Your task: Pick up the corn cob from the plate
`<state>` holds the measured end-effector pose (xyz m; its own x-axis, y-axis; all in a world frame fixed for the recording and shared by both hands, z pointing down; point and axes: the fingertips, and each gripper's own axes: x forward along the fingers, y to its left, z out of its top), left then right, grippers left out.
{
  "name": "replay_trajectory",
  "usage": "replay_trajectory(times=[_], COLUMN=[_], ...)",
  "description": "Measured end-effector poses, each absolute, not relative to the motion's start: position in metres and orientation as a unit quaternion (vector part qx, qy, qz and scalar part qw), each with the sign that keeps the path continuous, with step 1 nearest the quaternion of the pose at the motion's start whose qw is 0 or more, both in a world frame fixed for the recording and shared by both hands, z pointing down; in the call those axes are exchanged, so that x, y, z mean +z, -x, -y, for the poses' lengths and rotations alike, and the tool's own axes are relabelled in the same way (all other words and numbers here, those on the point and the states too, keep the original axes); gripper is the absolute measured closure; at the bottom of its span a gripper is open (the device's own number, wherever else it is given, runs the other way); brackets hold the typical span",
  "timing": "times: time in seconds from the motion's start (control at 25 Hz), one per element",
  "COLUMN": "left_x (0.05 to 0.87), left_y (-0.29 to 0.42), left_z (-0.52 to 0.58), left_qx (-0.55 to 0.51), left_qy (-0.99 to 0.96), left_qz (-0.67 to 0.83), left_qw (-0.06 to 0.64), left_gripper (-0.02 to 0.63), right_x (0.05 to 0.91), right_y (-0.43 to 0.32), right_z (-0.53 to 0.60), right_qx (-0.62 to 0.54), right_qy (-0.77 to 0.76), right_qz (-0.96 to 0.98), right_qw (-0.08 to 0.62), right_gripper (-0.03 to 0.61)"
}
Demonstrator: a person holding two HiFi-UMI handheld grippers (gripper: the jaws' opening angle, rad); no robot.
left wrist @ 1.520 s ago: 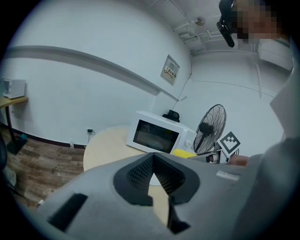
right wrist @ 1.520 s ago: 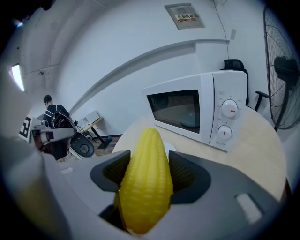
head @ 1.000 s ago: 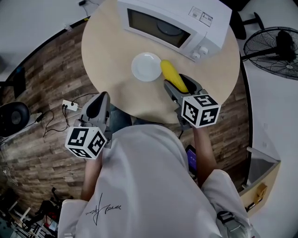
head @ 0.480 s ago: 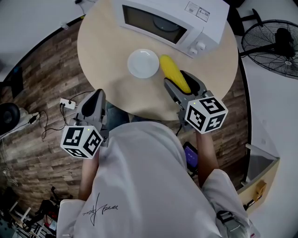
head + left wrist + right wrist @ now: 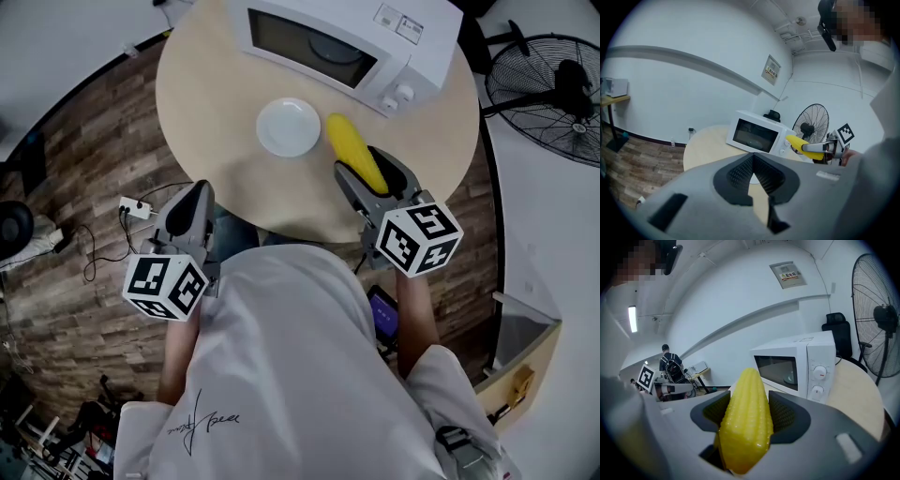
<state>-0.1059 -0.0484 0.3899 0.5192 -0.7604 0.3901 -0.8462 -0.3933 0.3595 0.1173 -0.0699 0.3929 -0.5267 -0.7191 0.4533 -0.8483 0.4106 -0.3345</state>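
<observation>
My right gripper (image 5: 367,174) is shut on a yellow corn cob (image 5: 351,150), held above the round table just right of the empty white plate (image 5: 289,127). In the right gripper view the corn cob (image 5: 745,420) fills the space between the ribbed pads (image 5: 783,414) and sticks out forward past them. My left gripper (image 5: 190,202) hangs shut and empty beside the table's near left edge, over the wood floor. The left gripper view shows its jaw tips (image 5: 753,159) touching, with the held corn cob (image 5: 803,144) far off to the right.
A white microwave (image 5: 347,42) with its door closed stands at the back of the round table (image 5: 216,103). A standing fan (image 5: 548,98) is off to the right. Cables and a plug strip (image 5: 136,208) lie on the floor at left.
The right gripper with the corn cob has drifted slightly right, opening a small gap from the plate's rim. The left gripper has stayed put.
</observation>
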Motion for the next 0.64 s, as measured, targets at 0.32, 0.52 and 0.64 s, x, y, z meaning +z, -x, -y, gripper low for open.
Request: replay_trajectory(times=[0.32, 0.52, 0.64], left_x=[0.3916, 0.3919, 0.3925], left_y=[0.1049, 0.1052, 0.1045], left_z=[0.0454, 0.0441, 0.0435], left_qx=[0.083, 0.083, 0.083], left_qy=[-0.831, -0.832, -0.832], left_qz=[0.483, 0.482, 0.481], left_qw=[0.264, 0.263, 0.263], left_gripper=[0.621, 0.621, 0.621], right_x=[0.3925, 0.3930, 0.3934], right_y=[-0.1149, -0.1143, -0.1144], right_z=[0.0650, 0.0620, 0.0610], right_qx=[0.268, 0.271, 0.274], right_qy=[-0.466, -0.465, -0.464], right_qz=[0.835, 0.835, 0.834], right_qw=[0.120, 0.119, 0.117], right_gripper=[0.310, 0.310, 0.310])
